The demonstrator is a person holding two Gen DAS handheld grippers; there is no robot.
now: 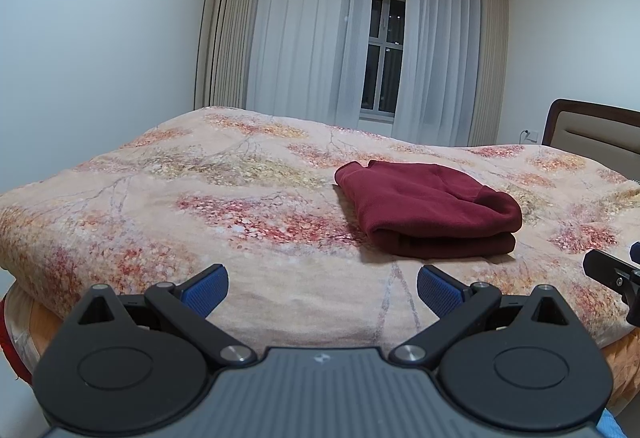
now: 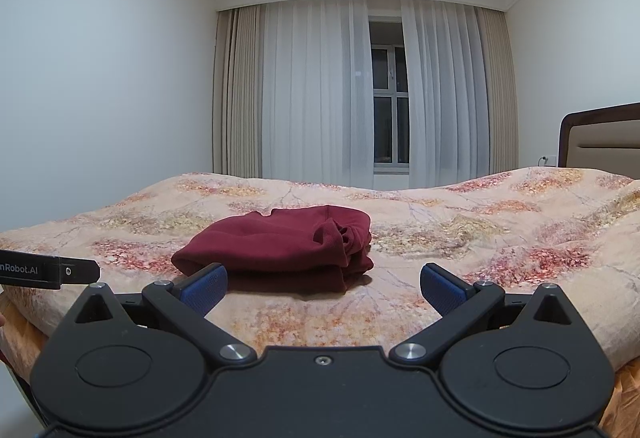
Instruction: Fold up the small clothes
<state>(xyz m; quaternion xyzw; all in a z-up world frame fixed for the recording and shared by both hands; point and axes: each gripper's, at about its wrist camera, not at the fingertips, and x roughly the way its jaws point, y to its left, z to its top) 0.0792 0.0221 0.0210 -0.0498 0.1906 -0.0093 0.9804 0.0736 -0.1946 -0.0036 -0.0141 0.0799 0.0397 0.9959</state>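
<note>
A dark red garment [image 1: 428,211] lies folded in a compact stack on the floral bedspread [image 1: 224,205]. It also shows in the right wrist view [image 2: 280,246], left of centre. My left gripper [image 1: 322,290] is open and empty, held near the bed's front edge, short of the garment and to its left. My right gripper [image 2: 323,290] is open and empty, just in front of the garment. Part of the right gripper [image 1: 612,274] shows at the right edge of the left wrist view, and part of the left gripper [image 2: 48,272] at the left edge of the right wrist view.
The bedspread [image 2: 500,246] covers the whole bed. A padded headboard [image 2: 600,137] stands at the right. Sheer curtains [image 2: 320,89] and a window [image 2: 390,89] fill the far wall. White walls stand on both sides.
</note>
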